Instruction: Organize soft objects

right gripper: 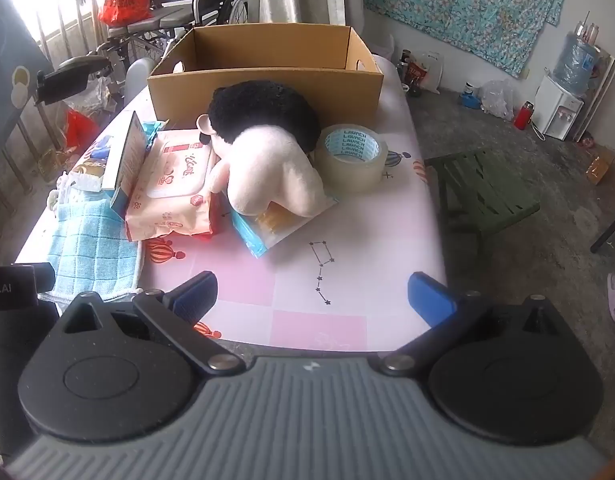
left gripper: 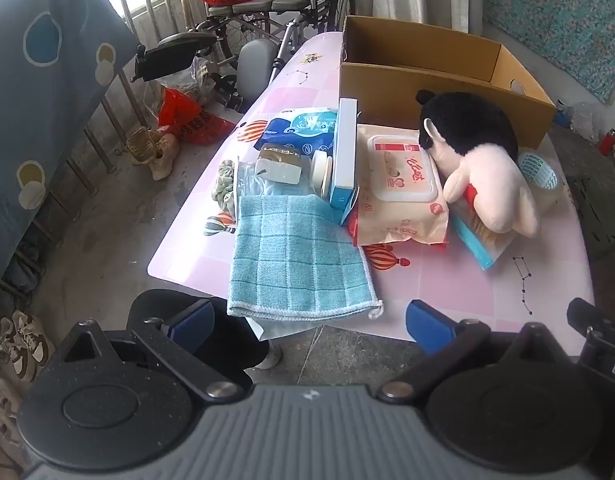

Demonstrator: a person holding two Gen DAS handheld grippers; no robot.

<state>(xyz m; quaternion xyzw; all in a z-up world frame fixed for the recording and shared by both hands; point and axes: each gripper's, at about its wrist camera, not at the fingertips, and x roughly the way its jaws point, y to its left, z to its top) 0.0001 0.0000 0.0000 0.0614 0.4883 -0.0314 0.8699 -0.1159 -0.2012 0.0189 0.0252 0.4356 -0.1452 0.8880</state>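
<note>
Pink table (right gripper: 327,320), cluttered, with an empty cardboard box (right gripper: 267,80) at its far end.
Both the left gripper (left gripper: 307,320) and right gripper (right gripper: 311,294) hover near, jaws spread, holding nothing; the plush doll (right gripper: 267,168) sits mid-table before the box: best pinched deep around its body.

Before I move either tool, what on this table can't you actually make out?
- Box floor: near wall hides it in both views.
- Doll face: turned down and away in both views.
- Flat packet under the doll: mostly covered.
- Small items behind the towel: crowded, unclear in left view; blocked in right view.
- Red pack under the wipes: only an edge shows.
</note>
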